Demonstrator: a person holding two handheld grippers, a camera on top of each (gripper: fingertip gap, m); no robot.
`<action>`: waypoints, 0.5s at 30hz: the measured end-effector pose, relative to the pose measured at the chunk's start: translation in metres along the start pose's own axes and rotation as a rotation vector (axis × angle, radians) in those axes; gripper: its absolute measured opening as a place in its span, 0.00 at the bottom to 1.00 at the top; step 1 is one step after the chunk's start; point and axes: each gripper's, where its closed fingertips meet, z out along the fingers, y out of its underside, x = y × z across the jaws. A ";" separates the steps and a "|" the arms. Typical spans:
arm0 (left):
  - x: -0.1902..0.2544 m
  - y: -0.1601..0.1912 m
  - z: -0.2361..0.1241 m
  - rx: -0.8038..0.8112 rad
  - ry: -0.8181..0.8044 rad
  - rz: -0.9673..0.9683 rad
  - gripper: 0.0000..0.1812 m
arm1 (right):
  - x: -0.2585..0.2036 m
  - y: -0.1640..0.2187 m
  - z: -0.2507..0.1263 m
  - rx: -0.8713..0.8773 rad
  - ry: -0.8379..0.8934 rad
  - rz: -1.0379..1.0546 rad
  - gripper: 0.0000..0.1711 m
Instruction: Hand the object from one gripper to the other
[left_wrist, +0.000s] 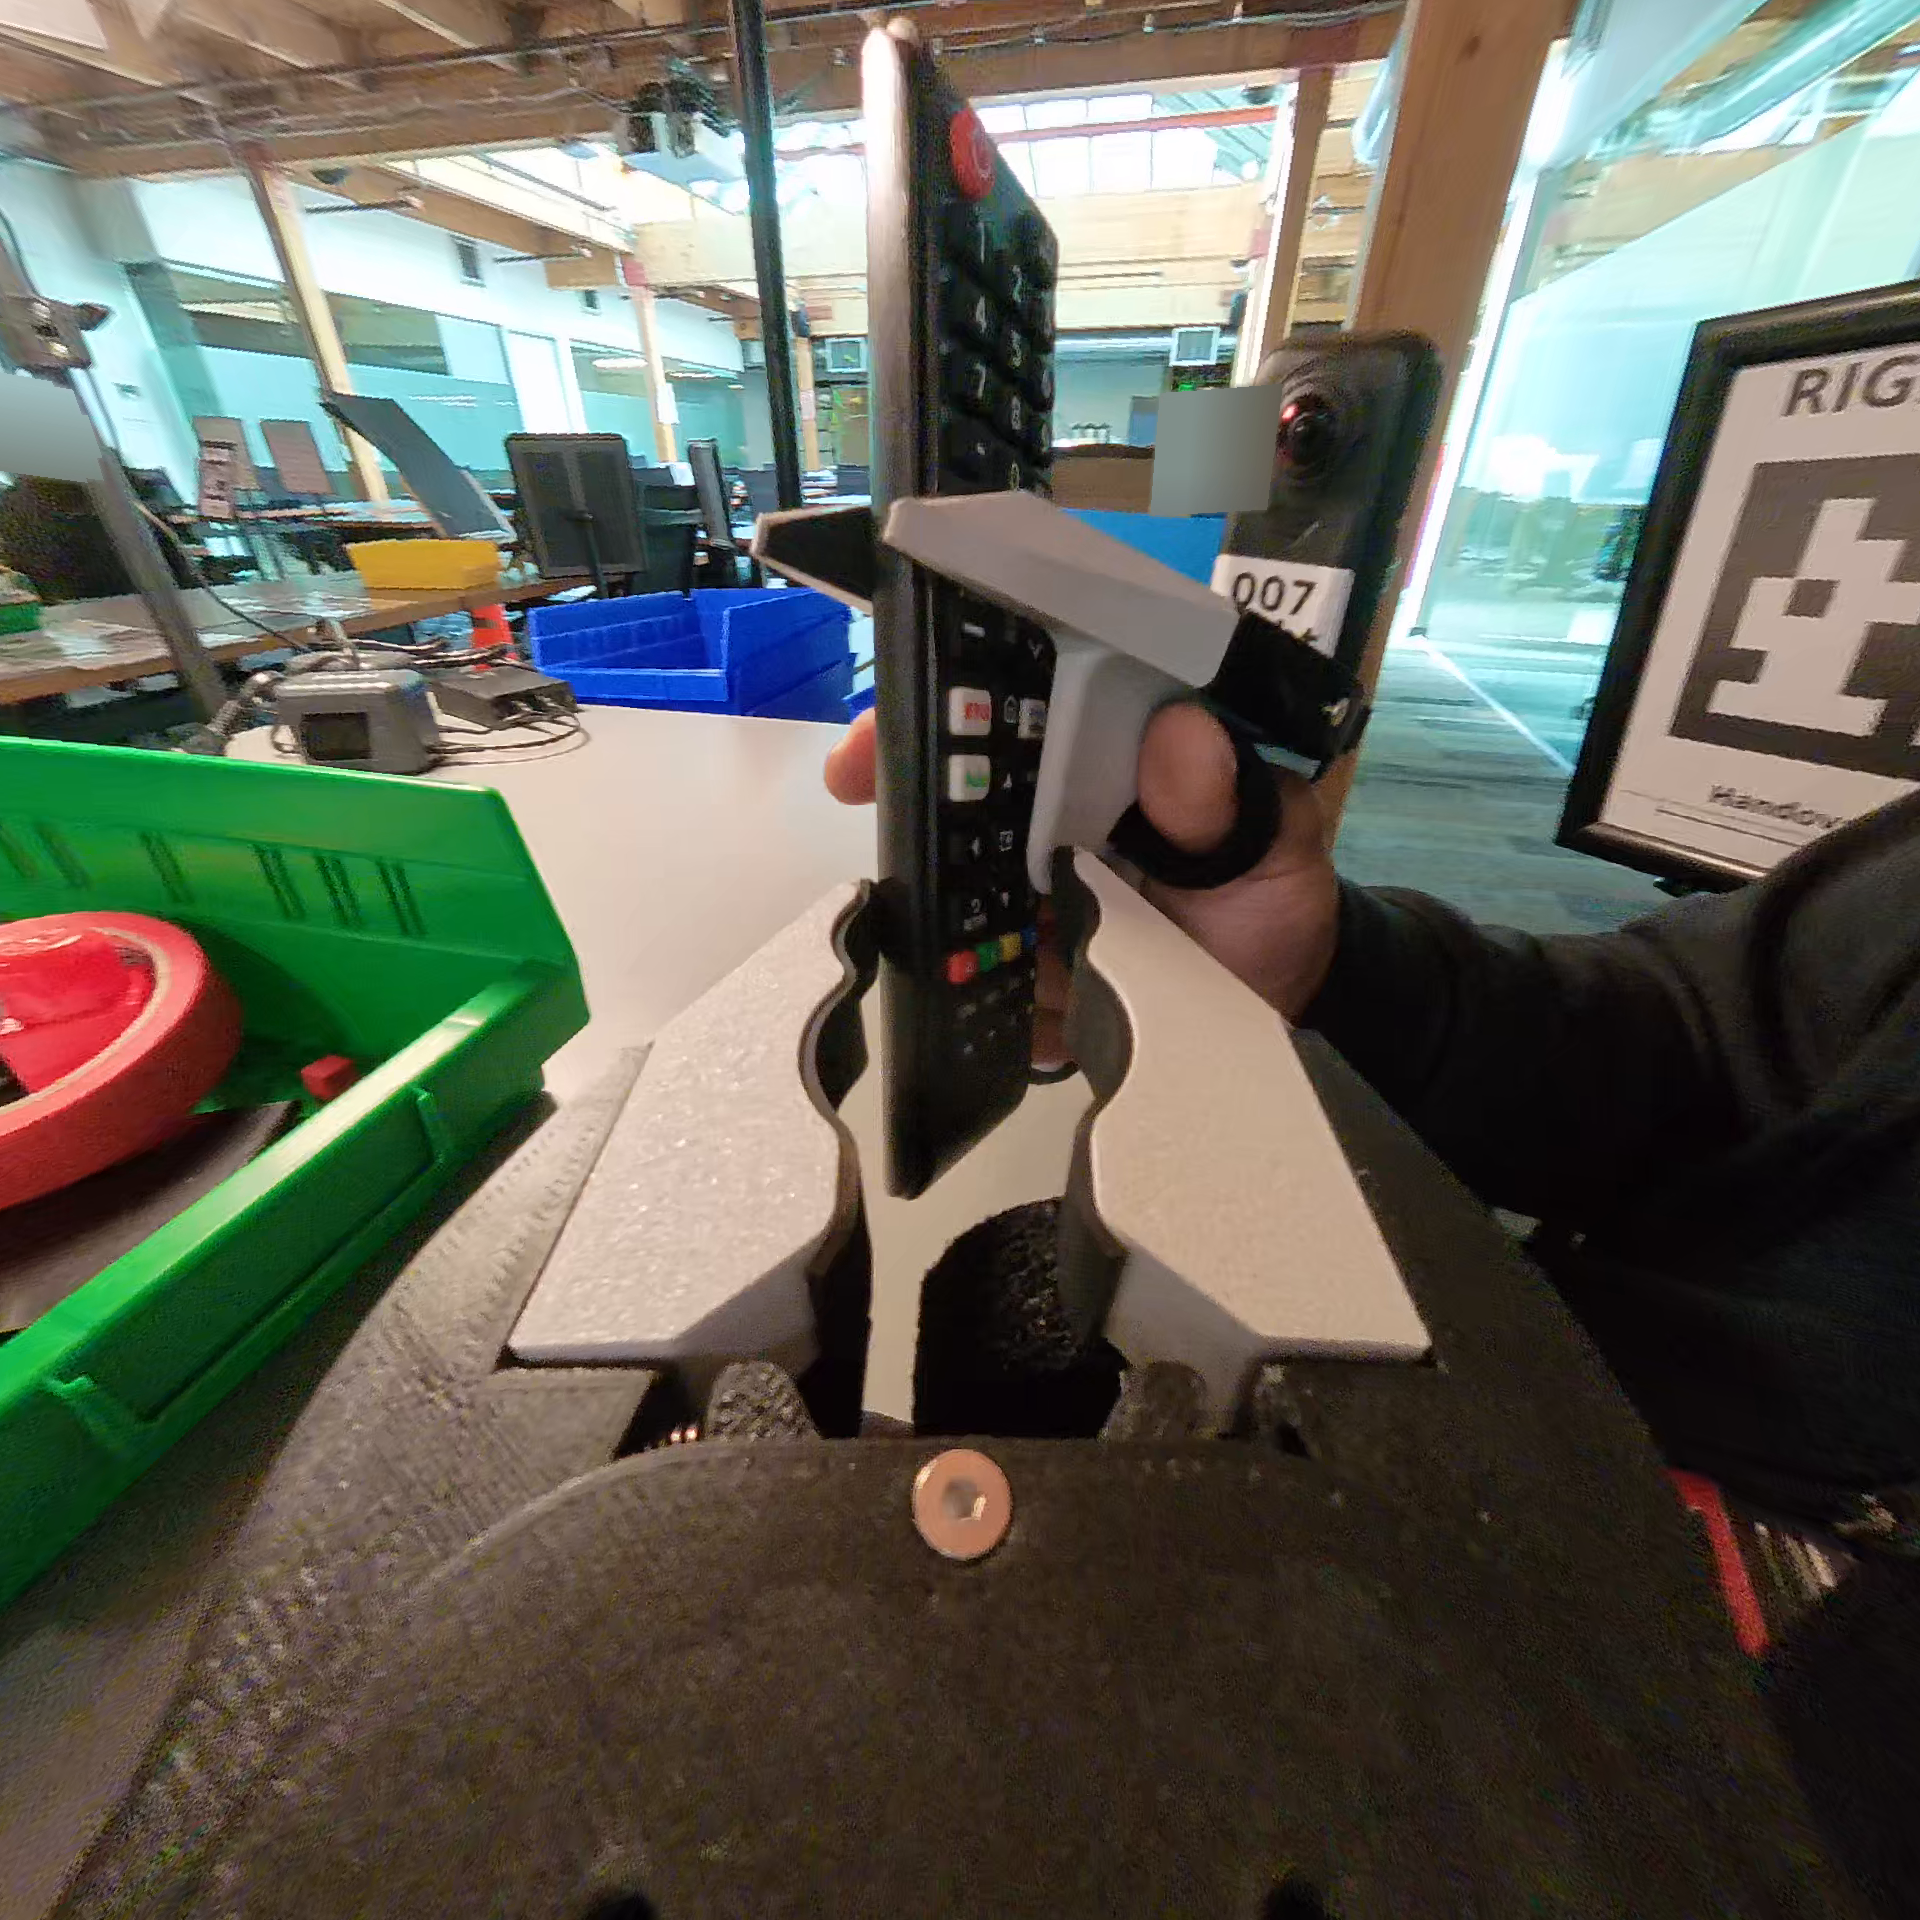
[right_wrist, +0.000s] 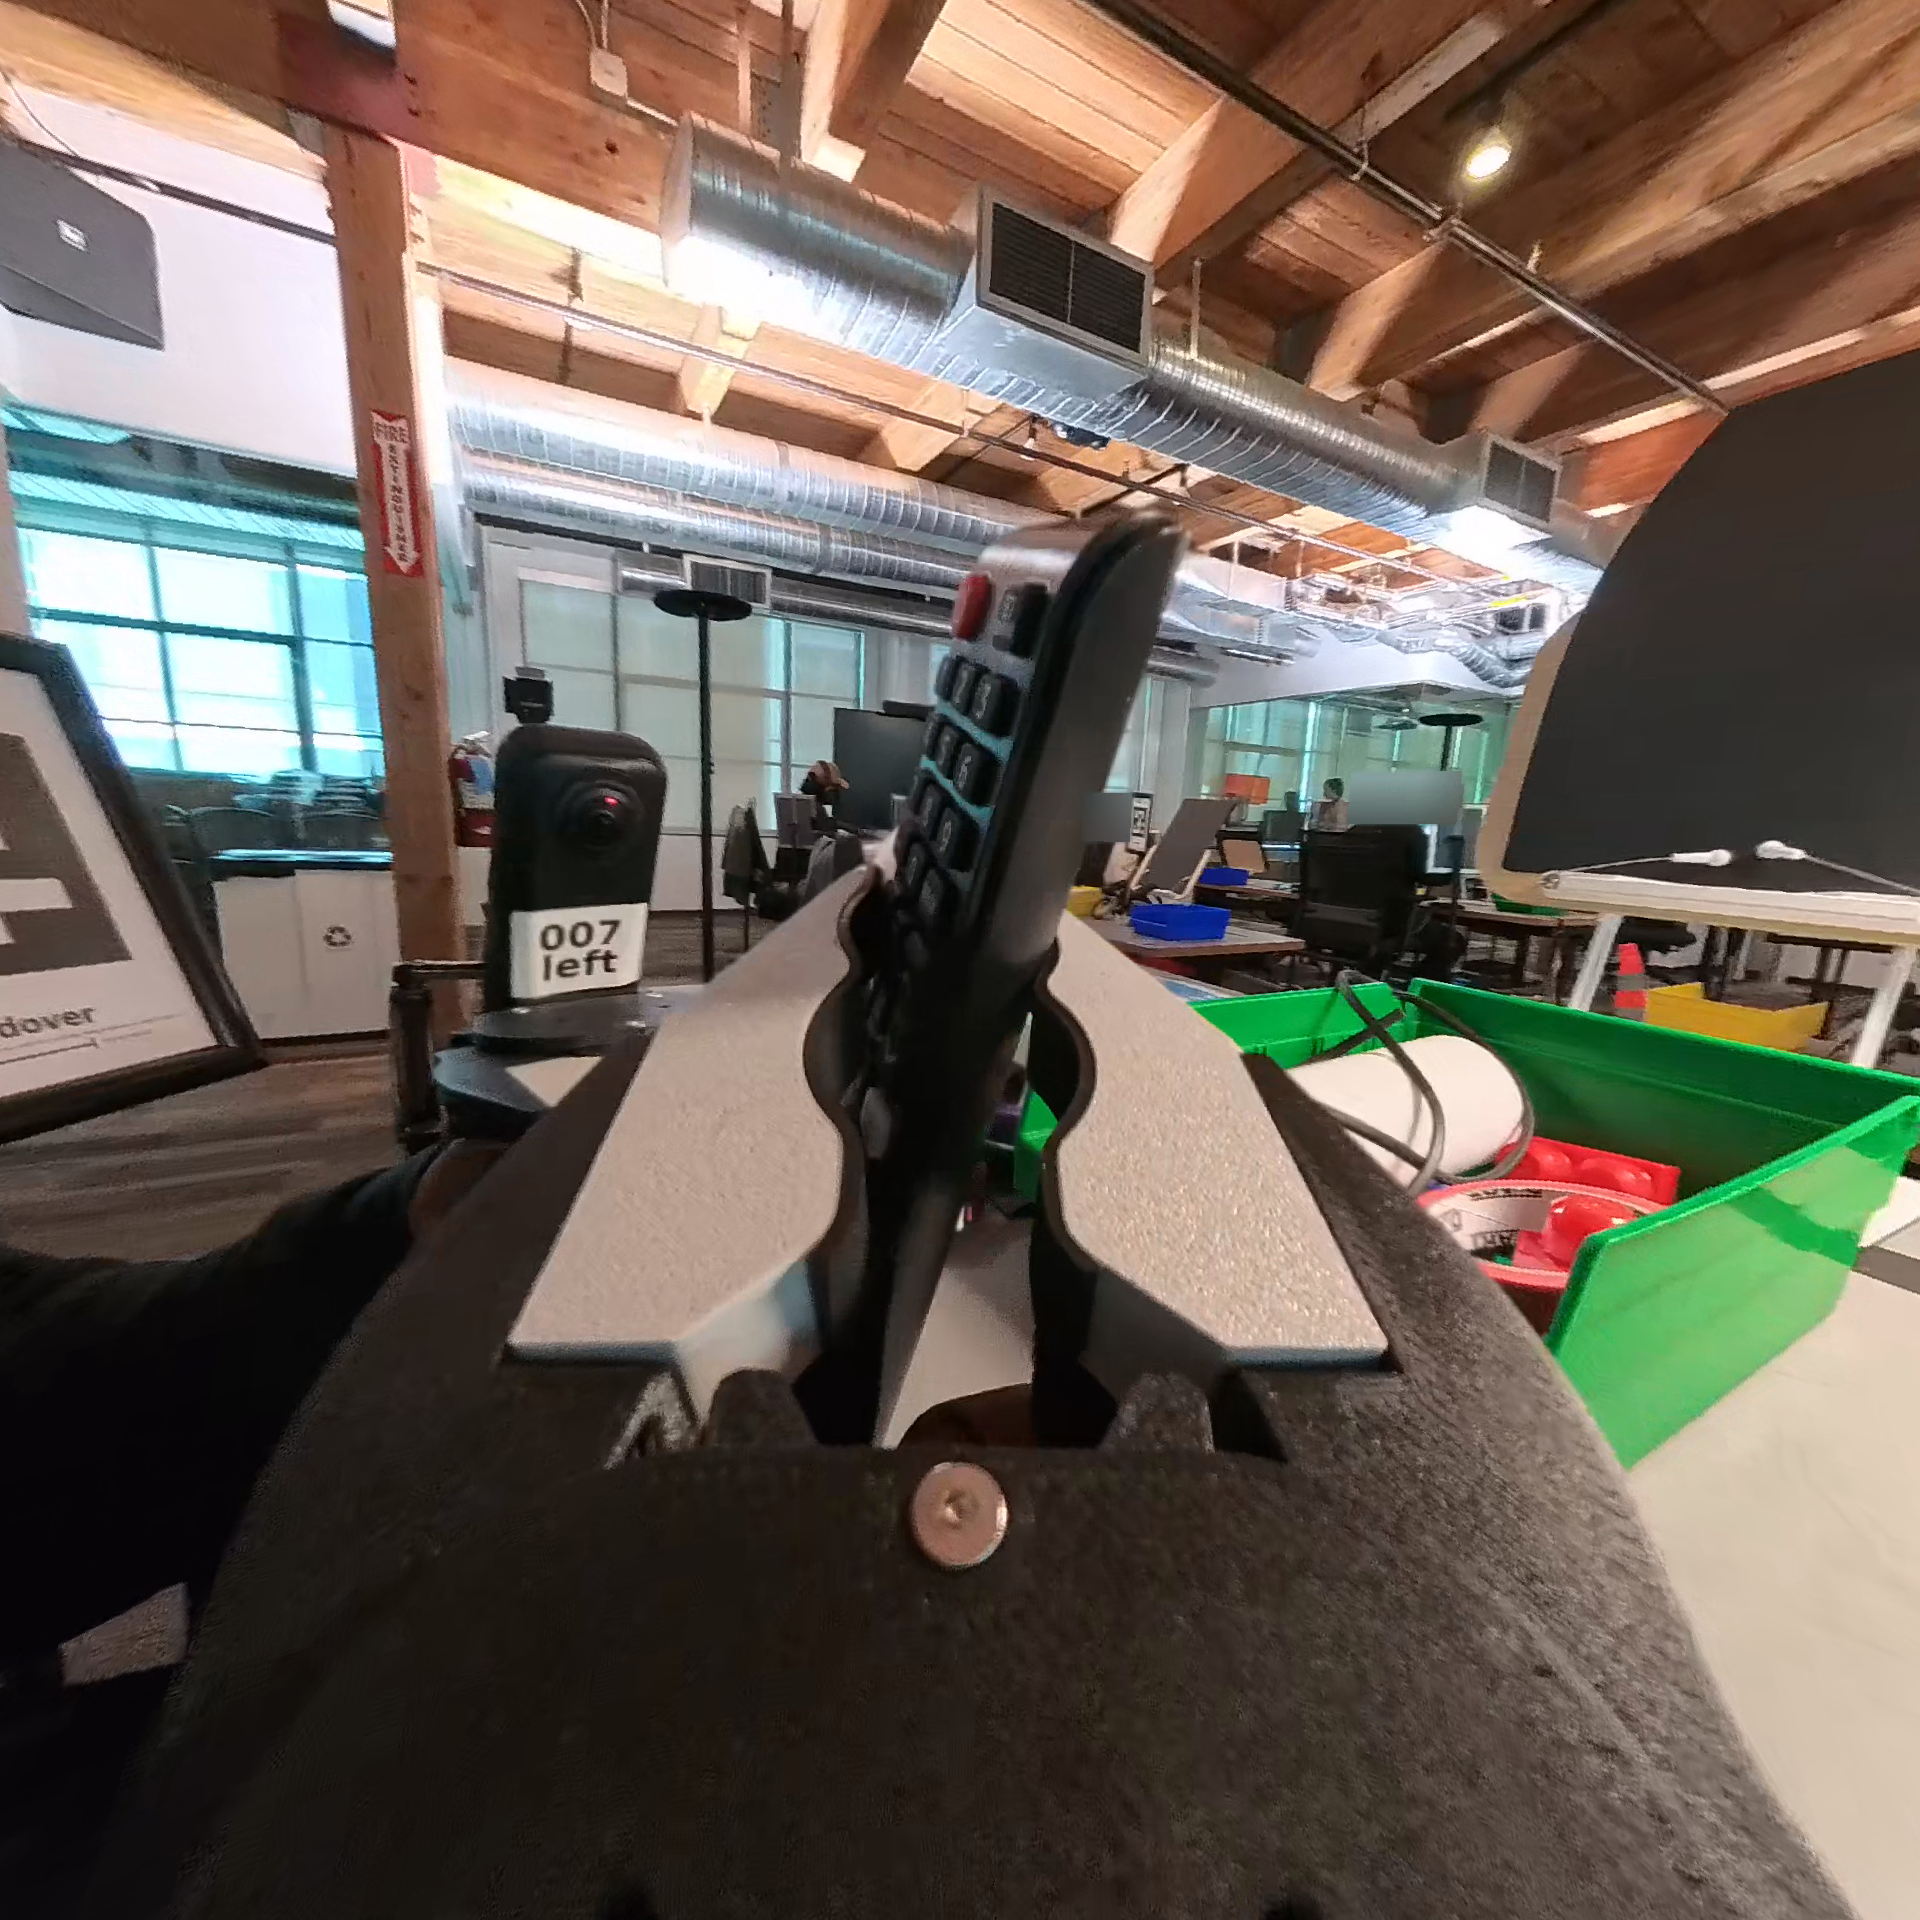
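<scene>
We are holding a black remote (left_wrist: 961, 665) upright above the green bin (left_wrist: 312, 894), both grippers clamping it: the left gripper (left_wrist: 966, 914) low, the right gripper (left_wrist: 883, 551) at mid-length. It is looking light, rigid and smooth-sided; flat edges are offering the safest hold.

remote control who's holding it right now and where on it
Both: left gripper clamps the long black remote control near its lower end, right gripper at mid-length.
</scene>
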 end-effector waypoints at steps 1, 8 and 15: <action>0.001 0.000 -0.001 0.000 0.013 -0.009 0.18 | 0.000 0.000 0.000 0.003 -0.005 0.012 0.15; -0.005 -0.016 -0.012 0.091 0.056 -0.137 0.12 | 0.008 -0.005 -0.001 0.045 -0.004 0.139 0.25; -0.013 -0.032 -0.023 0.203 0.085 -0.260 0.11 | 0.006 0.006 0.002 -0.013 -0.027 0.173 0.20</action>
